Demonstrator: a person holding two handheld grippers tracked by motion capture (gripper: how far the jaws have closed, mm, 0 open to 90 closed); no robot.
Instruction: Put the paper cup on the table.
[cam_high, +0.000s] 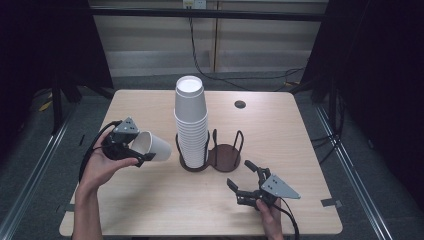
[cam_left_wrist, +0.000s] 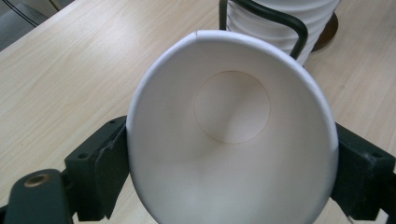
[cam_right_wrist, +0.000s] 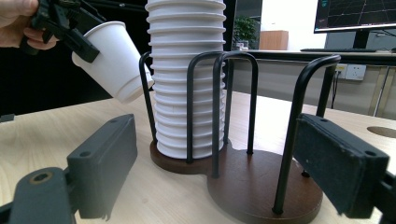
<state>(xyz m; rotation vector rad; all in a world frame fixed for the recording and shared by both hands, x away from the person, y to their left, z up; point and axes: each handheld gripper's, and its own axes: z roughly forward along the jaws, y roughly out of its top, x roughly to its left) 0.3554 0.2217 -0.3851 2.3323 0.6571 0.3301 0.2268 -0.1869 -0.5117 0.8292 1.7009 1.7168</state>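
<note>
Above table (cam_high: 150, 200), cup (cam_high: 152, 146) between left fingers (cam_left_wrist: 100, 172).

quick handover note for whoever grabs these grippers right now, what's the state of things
Left gripper: shut on a single paper cup, held tilted off the table, left of the stack.
Right gripper: open, holding nothing, low over the table in front of the holder.
Cup holder: its left ring holds the tall stack of cups, bottoms up; its right ring is bare.
Done: one cup is in the left gripper.
Left: likely set that cup into the right ring or onto the stack; I cannot tell which.
</note>
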